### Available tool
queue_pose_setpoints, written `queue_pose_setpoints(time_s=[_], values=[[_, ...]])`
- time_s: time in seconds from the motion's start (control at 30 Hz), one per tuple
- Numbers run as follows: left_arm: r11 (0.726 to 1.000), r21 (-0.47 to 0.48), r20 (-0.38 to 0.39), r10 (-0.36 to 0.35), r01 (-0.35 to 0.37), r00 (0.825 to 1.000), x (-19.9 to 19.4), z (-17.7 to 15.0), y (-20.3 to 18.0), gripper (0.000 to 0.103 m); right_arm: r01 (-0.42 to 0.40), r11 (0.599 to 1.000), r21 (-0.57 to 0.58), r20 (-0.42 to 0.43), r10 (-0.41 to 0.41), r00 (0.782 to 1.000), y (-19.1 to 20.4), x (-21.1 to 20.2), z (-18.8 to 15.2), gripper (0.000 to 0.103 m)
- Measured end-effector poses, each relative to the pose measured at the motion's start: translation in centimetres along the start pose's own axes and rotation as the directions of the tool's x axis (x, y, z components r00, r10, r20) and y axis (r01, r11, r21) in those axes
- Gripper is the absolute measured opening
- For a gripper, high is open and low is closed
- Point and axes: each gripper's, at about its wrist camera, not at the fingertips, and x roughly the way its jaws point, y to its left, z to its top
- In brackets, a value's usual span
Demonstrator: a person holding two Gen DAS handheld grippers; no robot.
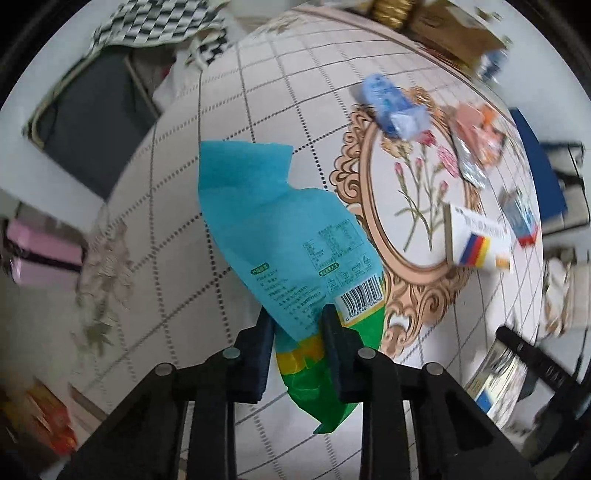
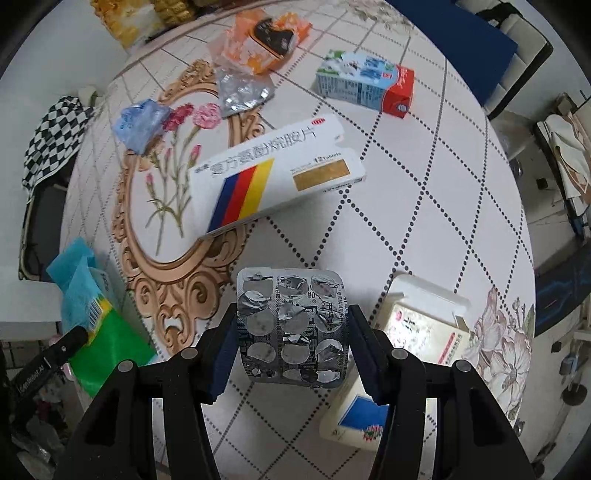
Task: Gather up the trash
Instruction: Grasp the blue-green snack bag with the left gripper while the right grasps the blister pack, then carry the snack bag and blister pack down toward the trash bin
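My left gripper [image 1: 297, 317] is shut on a blue and green snack wrapper [image 1: 269, 225] and holds it above the table's left part; the wrapper also shows in the right wrist view [image 2: 92, 317]. My right gripper [image 2: 291, 325] is shut on an empty silver blister pack [image 2: 291, 325], held above the table's near edge. On the round table [image 2: 424, 192] lie a white medicine box with blue, red and yellow stripes [image 2: 273, 170], a milk carton [image 2: 365, 86], an orange wrapper [image 2: 262, 40], a crumpled foil [image 2: 242, 92], a blue crumpled wrapper [image 2: 142, 122] and a cream box [image 2: 406, 350].
A checkered bag [image 1: 155, 26] and a dark chair seat [image 1: 92, 122] stand beyond the table's far left edge. A dark blue board [image 2: 454, 40] lies at the table's far right. Yellow items [image 2: 147, 14] sit at the back edge.
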Motion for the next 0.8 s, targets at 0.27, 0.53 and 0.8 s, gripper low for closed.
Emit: queue_pose_setpoints(time_s=[0.27, 0.53, 0.8], values=[[0.992, 0.121, 0.047, 0.015, -0.021, 0.999, -4.0, -4.2, 0.0, 0.021, -0.043, 0.999, -0.033, 0.062, 0.045, 0.997, 0.9, -4.3, -4.1, 0.058], [0.970, 0.242, 0.081, -0.055, 0.033, 0.995, -9.1, -12.8, 2.2, 0.021, -0.099, 0.994, -0.046, 0.093, 0.103, 0.990, 2.3, -8.7, -14.7, 0.058], [0.920, 0.362, 0.000, -0.162, 0.151, 0.987, -11.4, -23.6, 6.4, 0.021, -0.107, 0.993, 0.048, 0.114, 0.101, 0.988, 1.4, -11.7, -31.4, 0.058]])
